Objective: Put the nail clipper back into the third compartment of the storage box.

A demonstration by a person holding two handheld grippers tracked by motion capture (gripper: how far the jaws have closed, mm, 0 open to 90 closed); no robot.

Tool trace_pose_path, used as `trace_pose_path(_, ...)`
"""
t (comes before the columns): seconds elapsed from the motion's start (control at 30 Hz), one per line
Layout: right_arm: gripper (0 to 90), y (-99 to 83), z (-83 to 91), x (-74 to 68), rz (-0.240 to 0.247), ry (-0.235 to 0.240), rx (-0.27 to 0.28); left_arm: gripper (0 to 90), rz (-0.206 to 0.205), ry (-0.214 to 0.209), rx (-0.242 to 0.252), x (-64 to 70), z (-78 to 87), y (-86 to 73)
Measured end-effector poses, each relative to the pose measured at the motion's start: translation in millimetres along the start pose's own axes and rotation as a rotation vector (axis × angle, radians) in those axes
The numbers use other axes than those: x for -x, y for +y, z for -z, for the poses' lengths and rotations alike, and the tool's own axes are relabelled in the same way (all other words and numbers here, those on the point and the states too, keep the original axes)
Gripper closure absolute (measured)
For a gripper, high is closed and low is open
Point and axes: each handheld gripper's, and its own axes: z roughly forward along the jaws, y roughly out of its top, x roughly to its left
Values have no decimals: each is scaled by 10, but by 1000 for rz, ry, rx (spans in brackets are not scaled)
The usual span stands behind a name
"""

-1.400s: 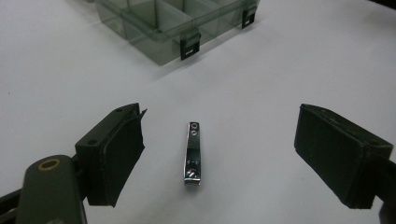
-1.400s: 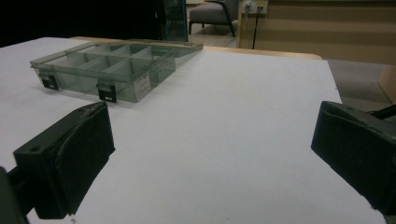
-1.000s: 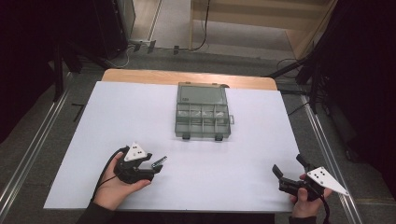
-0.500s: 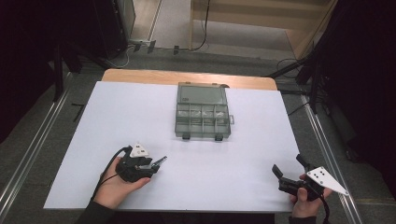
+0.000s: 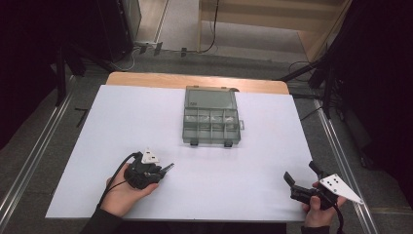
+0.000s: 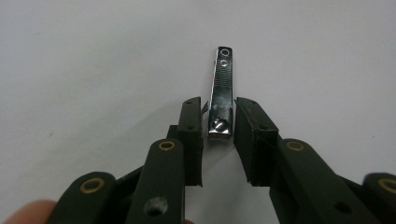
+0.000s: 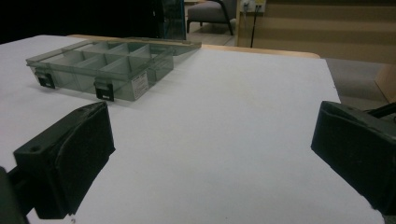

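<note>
The left gripper point(image 6: 218, 122) view shows jaws flanking a nail clipper point(image 6: 221, 92), slightly apart. Right gripper point(image 5: 303, 178) jaws gape wide; the box point(image 5: 211, 122), frame centre, lies open, contents unclear.

No writing can be read anywhere. The clear compartment box point(image 7: 105, 70) carries a small white label point(image 7: 140, 85) on its front wall, seen in the right gripper view, but its print is too small and blurred to make out. The nail clipper point(image 6: 221, 92) shows no legible marking

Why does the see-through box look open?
It is open: the box has its lid folded back flat behind the compartments, and its two front latches hang loose.
</note>
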Motion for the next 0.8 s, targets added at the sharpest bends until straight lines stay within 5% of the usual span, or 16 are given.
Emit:
trace_pose_path(0.23, 0, 0, -1, 0, -1, -2, 0, 789, -7, 12, -35, 21, -2, 44)
trace_pose_path(0.8, 0, -1, 1, 3, -3, -2, 1, 795, -26, -26, -9, -29, 34, 42)
